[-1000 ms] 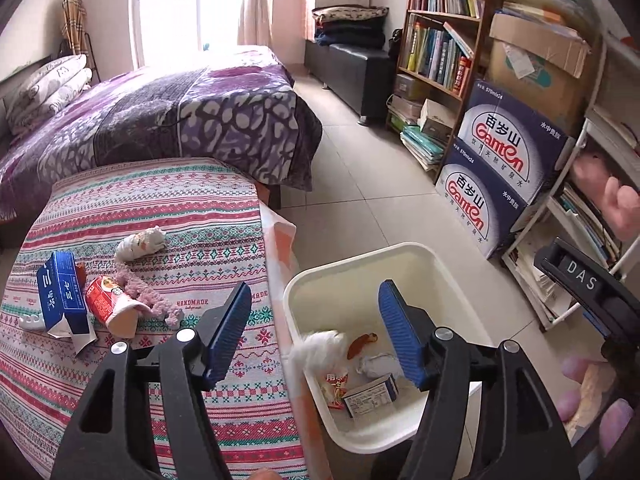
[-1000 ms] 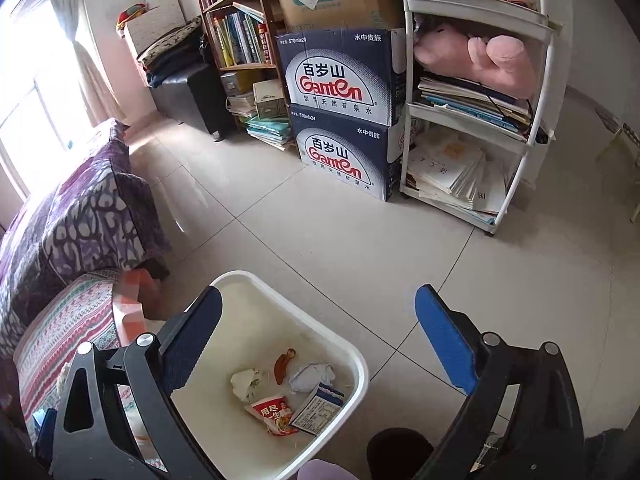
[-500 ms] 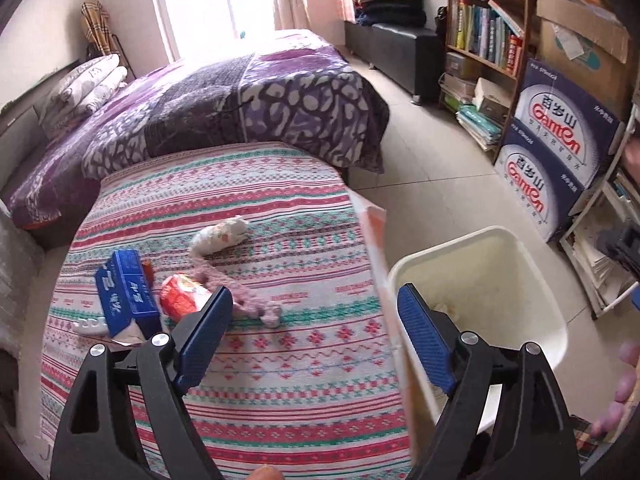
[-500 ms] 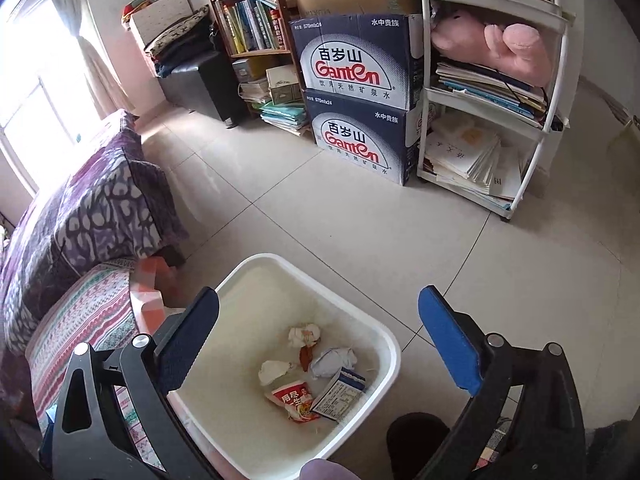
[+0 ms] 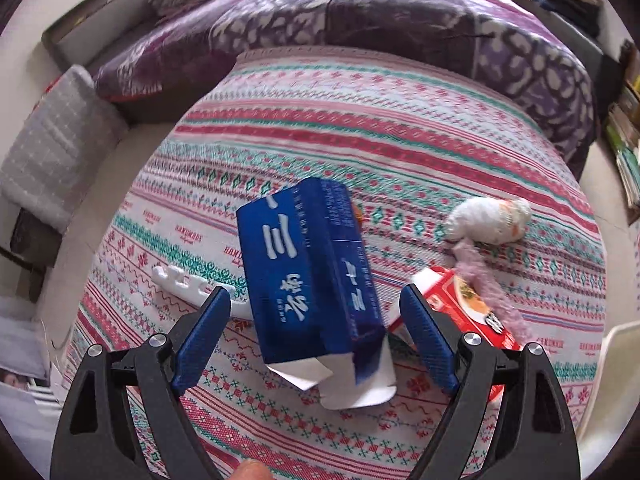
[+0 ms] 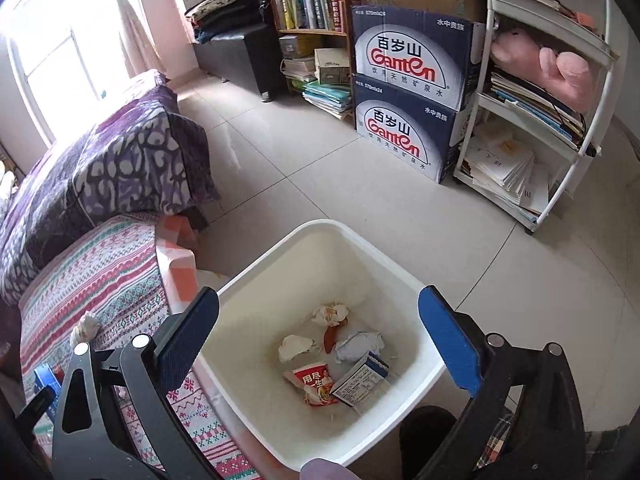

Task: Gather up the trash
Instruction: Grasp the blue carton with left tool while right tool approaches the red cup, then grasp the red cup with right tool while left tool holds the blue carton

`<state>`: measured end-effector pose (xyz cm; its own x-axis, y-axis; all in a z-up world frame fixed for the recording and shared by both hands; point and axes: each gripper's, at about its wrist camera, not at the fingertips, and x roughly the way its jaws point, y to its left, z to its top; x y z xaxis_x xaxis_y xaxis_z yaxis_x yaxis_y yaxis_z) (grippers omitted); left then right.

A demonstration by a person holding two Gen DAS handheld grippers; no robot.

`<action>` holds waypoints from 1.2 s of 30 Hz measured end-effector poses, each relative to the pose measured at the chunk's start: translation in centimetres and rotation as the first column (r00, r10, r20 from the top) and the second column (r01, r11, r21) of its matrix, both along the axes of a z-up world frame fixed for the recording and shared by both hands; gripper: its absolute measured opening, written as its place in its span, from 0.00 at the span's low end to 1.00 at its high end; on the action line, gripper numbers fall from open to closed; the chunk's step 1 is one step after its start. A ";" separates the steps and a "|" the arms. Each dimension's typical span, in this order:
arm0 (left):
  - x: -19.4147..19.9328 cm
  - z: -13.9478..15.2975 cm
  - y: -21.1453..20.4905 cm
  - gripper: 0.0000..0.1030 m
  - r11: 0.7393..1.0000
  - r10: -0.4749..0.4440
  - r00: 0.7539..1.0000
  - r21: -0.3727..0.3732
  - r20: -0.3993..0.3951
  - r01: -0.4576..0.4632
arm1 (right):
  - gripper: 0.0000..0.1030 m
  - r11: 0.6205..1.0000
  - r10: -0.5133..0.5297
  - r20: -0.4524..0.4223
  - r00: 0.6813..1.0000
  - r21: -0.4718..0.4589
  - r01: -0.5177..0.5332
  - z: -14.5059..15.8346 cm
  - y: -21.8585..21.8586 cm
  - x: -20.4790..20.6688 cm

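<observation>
Left wrist view: swung from white plastic bin (image 6: 400, 280) to striped cloth; left gripper (image 5: 316, 328) opened wide, empty, straddling dark blue cardboard carton (image 5: 308, 276). Right gripper (image 6: 320, 340) wide, empty, over bin. Next pickup lined up.

On the counter (image 5: 400, 128) in front of you, the carton (image 5: 308, 272) lies between your left tongs (image 5: 316, 312) (not touching either pad). A clip (image 5: 180, 280) lies just left of it, a cup (image 5: 460, 312) just right, with a wad (image 5: 488, 220) beyond the cup. The bed (image 5: 360, 20) sits behind the counter. To the counter's right, the bin (image 6: 320, 232) stands on the floor below your right tongs (image 6: 320, 328), with scraps (image 6: 320, 384) inside.
</observation>
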<state>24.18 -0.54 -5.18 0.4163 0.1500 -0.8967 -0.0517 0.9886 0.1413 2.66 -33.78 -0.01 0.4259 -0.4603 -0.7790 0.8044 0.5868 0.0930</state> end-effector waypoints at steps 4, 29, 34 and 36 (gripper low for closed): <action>1.8 -1.6 2.4 0.82 0.995 0.051 0.997 -0.081 -0.063 -0.056 | 0.93 0.996 0.088 -0.009 0.996 -0.026 -0.088 -0.3 2.4 2.1; 1.2 4.4 8.6 0.54 0.955 -0.013 0.999 -0.294 0.035 0.023 | 0.93 0.633 0.753 -0.179 0.634 -0.068 -0.771 -4.9 21.9 13.7; 0.7 6.4 10.0 0.54 0.951 0.001 0.997 -0.309 0.082 0.025 | 0.93 0.550 0.797 -0.256 0.546 -0.065 -0.833 -6.8 24.9 15.6; 0.5 6.8 10.1 0.54 0.951 -0.002 0.996 -0.309 0.091 0.031 | 0.93 0.537 0.802 -0.275 0.530 -0.057 -0.842 -7.5 25.6 16.2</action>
